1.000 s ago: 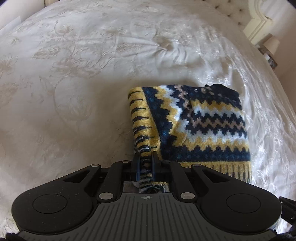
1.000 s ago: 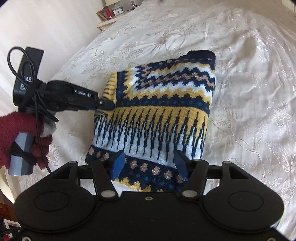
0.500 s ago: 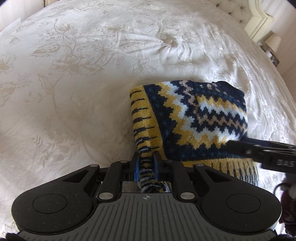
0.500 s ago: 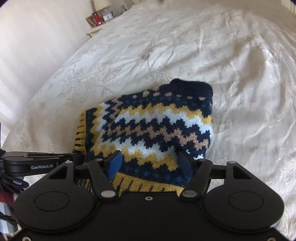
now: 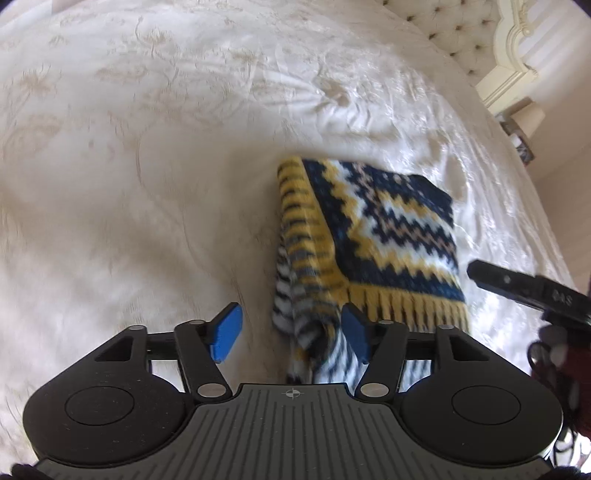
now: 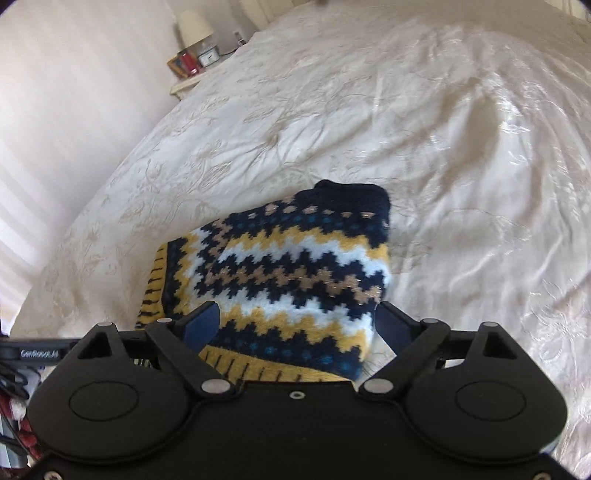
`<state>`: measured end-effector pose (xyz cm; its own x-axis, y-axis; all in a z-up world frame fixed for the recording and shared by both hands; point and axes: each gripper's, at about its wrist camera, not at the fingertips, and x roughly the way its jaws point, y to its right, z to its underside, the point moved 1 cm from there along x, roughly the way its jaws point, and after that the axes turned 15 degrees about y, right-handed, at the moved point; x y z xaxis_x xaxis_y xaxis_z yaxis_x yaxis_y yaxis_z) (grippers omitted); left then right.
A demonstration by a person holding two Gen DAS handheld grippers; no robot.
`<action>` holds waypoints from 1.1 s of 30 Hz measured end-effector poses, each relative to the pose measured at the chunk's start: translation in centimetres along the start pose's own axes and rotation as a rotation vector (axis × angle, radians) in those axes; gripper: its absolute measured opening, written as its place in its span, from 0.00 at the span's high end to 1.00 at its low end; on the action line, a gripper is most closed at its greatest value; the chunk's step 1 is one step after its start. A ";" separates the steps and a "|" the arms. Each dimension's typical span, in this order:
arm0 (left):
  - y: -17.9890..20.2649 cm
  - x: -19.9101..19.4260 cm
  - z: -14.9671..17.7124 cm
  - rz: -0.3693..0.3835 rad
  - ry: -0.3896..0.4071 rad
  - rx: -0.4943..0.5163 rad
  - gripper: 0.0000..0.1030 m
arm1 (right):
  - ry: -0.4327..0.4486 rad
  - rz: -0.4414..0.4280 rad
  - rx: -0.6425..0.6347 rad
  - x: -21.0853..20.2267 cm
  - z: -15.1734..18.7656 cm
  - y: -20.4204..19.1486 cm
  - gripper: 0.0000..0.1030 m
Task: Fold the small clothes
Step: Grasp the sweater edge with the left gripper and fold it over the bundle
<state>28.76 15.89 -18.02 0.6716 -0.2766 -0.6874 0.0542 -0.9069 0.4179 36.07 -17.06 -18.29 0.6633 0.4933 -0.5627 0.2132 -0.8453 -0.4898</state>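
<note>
A navy, yellow and white zigzag-knit sweater lies folded on the cream bedspread. My left gripper sits at its near left corner. Its jaws are opening, and the striped edge lies loose between the blue pads without being pressed. In the right wrist view the sweater fills the middle. My right gripper hovers over its near hem with jaws opening wide, the knit below and between the fingers but not pinched. Each gripper shows in the other's view: the right gripper and the left gripper.
A tufted headboard and a lamp stand past the bed's far right. A nightstand holds a lamp, a clock and red items. A red-gloved hand holds the right gripper. The bedspread spreads wide around the sweater.
My left gripper went from shut on the sweater's striped edge to open, and the edge dropped free. The right jaws spread wider and moved in over the sweater's hem.
</note>
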 end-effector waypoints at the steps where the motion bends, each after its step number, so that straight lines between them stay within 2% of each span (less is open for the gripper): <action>1: 0.0 0.0 0.5 0.013 -0.019 -0.014 0.41 | -0.004 0.006 0.023 0.0 0.0 0.6 0.11; 4: 0.3 0.5 2.2 0.043 -0.070 -0.037 0.37 | -0.040 0.008 0.078 0.7 0.4 2.2 0.11; 8: 1.1 2.5 3.7 0.058 -0.117 -0.022 0.37 | -0.073 -0.039 0.147 2.5 1.0 3.0 0.11; 17: 1.5 6.9 2.9 0.177 -0.153 -0.093 0.25 | -0.151 -0.133 0.246 7.8 1.3 3.1 0.08; 18: 1.3 7.0 2.8 0.204 -0.159 -0.113 0.26 | -0.154 -0.136 0.253 8.1 1.2 3.0 0.08; 19: 1.0 7.2 2.7 0.233 -0.169 -0.144 0.35 | -0.157 -0.140 0.264 8.2 1.1 3.0 0.10; 20: 0.7 7.3 2.8 0.261 -0.189 -0.184 0.51 | -0.161 -0.145 0.279 8.3 1.1 3.0 0.22; 22: 0.3 7.2 3.1 0.295 -0.217 -0.242 0.63 | -0.173 -0.136 0.277 8.1 0.7 3.0 0.44; 23: 0.4 6.8 3.1 0.301 -0.218 -0.234 0.64 | -0.174 -0.138 0.270 7.7 0.5 2.9 0.50; 24: 0.6 6.4 3.2 0.307 -0.216 -0.222 0.64 | -0.173 -0.141 0.269 7.3 0.2 2.9 0.51; 28: 2.1 4.3 4.3 0.358 -0.236 -0.246 0.64 | -0.168 -0.122 0.273 5.1 -0.3 2.1 0.53; 33: 4.9 0.1 8.7 0.416 -0.313 -0.209 0.63 | -0.207 -0.103 0.267 2.8 0.7 1.7 0.53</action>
<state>22.66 8.65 -21.26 0.4176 -0.7081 -0.5694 -0.0016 -0.6273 0.7788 37.77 -16.97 -21.16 0.4824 0.6277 -0.6109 0.0581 -0.7188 -0.6928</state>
